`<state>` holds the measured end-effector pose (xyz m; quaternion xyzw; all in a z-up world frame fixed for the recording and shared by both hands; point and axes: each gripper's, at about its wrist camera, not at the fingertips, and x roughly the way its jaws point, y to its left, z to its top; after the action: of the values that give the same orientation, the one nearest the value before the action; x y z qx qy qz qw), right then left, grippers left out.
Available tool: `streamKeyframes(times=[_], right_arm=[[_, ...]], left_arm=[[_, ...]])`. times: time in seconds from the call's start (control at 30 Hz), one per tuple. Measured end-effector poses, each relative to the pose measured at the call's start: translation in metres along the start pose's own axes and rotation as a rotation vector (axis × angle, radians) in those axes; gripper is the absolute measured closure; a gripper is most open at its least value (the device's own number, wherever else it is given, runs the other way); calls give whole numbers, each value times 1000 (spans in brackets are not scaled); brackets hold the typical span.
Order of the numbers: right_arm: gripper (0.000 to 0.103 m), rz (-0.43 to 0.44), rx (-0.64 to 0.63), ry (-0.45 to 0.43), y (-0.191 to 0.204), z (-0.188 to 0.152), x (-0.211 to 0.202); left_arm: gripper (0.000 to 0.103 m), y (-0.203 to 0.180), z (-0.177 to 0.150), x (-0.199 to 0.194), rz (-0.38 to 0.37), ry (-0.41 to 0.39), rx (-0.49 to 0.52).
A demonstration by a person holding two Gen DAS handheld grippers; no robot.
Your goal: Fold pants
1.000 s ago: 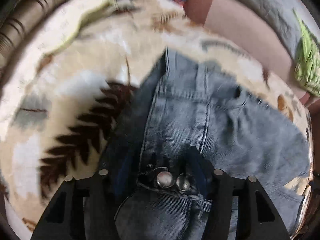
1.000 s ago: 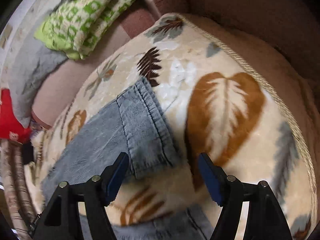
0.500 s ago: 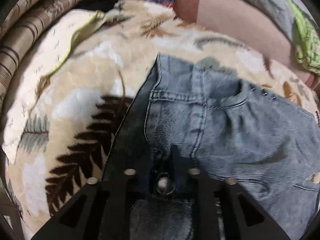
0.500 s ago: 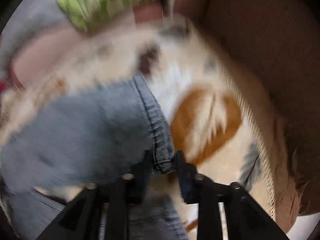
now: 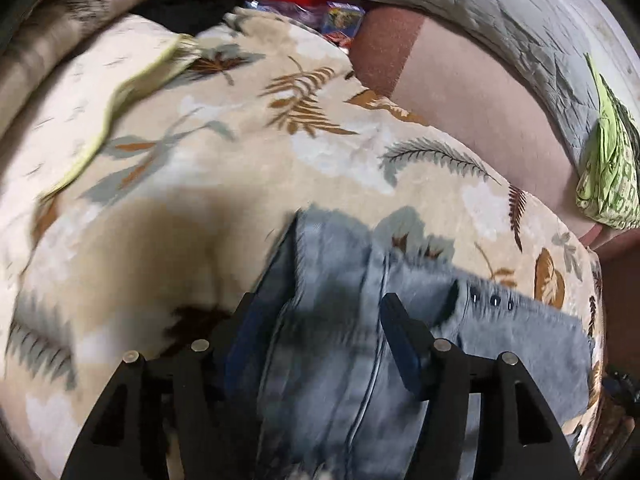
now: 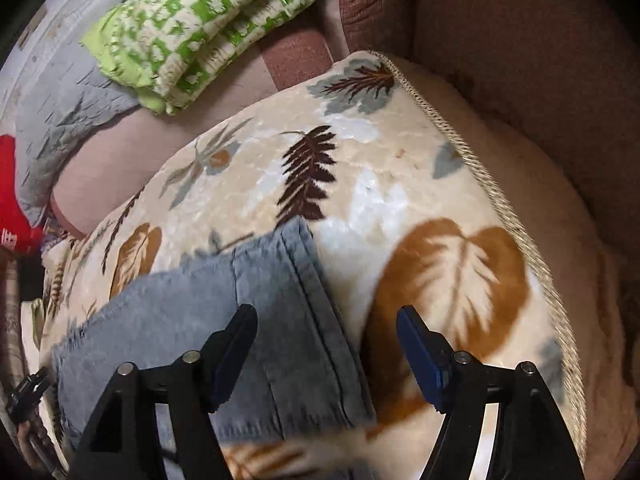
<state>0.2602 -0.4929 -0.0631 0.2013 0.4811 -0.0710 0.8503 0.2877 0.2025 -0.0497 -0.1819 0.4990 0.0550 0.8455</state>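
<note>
— Where do we have the pants [image 5: 360, 360]?
— On the leaf-print blanket [image 5: 180, 200], at six o'clock. Our left gripper [image 5: 320, 328] and right gripper [image 6: 324, 344] have just been opening: both released, denim lying loose between the fingers.

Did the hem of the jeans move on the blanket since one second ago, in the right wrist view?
No. The hem lies just below the dark brown fern leaf and left of the orange leaf, as before.
</note>
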Motion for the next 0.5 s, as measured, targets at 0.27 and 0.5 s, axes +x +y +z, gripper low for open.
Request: streamKeyframes(times=[0.27,0.5], right_arm=[[28,44,-8,45,13,28,30],[35,34,-63,69,29,46,56]], left_arm=[[79,5,25,40,-6,44,-29],[88,8,31,50,4,41,-24]])
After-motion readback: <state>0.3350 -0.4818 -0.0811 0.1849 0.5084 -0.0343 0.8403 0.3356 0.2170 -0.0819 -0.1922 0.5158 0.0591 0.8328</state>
